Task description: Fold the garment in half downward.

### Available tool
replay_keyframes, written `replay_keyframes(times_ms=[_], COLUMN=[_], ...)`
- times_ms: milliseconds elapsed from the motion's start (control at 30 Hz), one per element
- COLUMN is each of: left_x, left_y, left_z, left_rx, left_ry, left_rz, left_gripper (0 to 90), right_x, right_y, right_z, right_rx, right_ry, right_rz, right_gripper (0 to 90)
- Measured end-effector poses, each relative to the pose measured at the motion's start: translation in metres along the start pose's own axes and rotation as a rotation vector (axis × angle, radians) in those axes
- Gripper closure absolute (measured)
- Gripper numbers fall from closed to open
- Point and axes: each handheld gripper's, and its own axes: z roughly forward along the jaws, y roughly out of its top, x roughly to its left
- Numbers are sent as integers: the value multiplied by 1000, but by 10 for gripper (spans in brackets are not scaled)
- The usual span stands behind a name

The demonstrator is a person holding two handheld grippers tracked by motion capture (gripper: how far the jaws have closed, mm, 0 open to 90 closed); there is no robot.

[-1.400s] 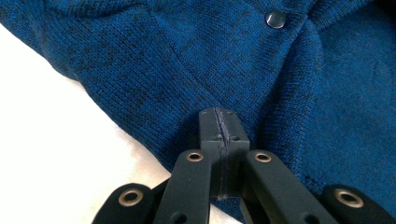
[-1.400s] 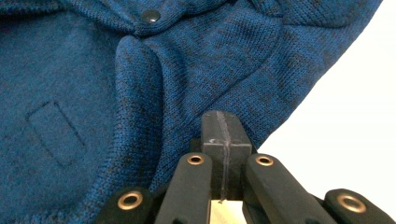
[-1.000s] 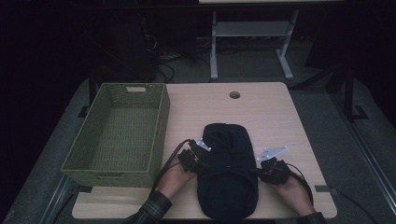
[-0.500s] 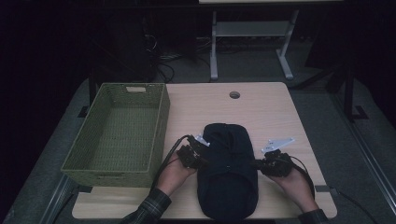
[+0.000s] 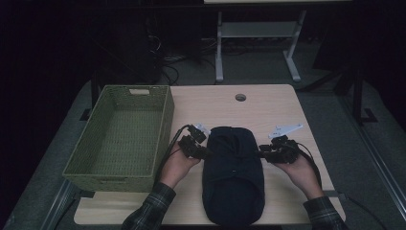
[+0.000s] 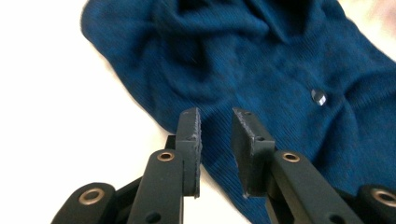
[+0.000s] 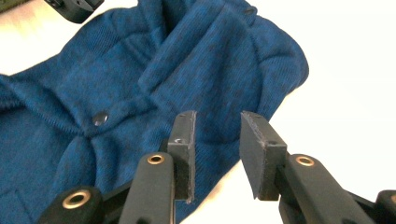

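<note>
Your dark blue knitted garment (image 5: 233,177) lies folded into a long bundle on the light wooden table (image 5: 268,110), its length running from the near edge toward the middle of the top, between your two hands. In the gripper views the knit shows ribbed, with soft folds and a small dark snap button (image 7: 99,117) near a seam.

Your left gripper (image 5: 207,152) sits just beside the garment's left edge, at its upper half. Its jaws have just been opening, and in the left gripper view they stand apart with a clear gap, the black pads (image 6: 189,133) hovering above the cloth at its border with the table; nothing is pinched between them. It is released.

Your right gripper (image 5: 261,154) mirrors it at the garment's right edge, at about the same level. Its jaws have also just been opening, and in the right gripper view the two pads (image 7: 254,140) stand parted above the rounded edge of the fold, with the blue knit seen through the gap but not pressed by either pad. This one is released too.

Your hands rest at either side of the bundle, plaid sleeves (image 5: 153,211) coming in from the near edge. The green woven rectangular basket (image 5: 81,165) stands at the left of the table, just beside your left hand and apart from the garment. A round cable hole (image 5: 240,97) sits in the table's far part, well apart from the cloth.
</note>
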Motion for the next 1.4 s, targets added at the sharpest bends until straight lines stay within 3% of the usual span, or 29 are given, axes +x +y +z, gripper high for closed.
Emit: replay_keyframes(times_ms=[467, 567, 867, 967, 1133, 1400], left_x=[23, 29, 55, 61, 67, 70], left_y=[31, 38, 59, 62, 61, 56], left_z=[6, 7, 21, 29, 47, 62], left_rx=[-1, -10, 5, 15, 40, 76], left_ry=[65, 84, 114, 113, 96, 82], left_rz=[-14, -12, -14, -17, -28, -21], left_gripper=[672, 651, 607, 588, 555, 541], right_x=[-25, -32, -51, -60, -71, -72], right_y=[37, 43, 57, 59, 59, 50], right_z=[7, 12, 37, 46, 62, 84], right_rx=[-12, -23, 11, 2, 37, 114], right_ry=[-27, -21, -26, -24, -13, 0], right_rz=[8, 16, 41, 60, 81, 70], right_gripper=[654, 663, 660, 657, 640, 618])
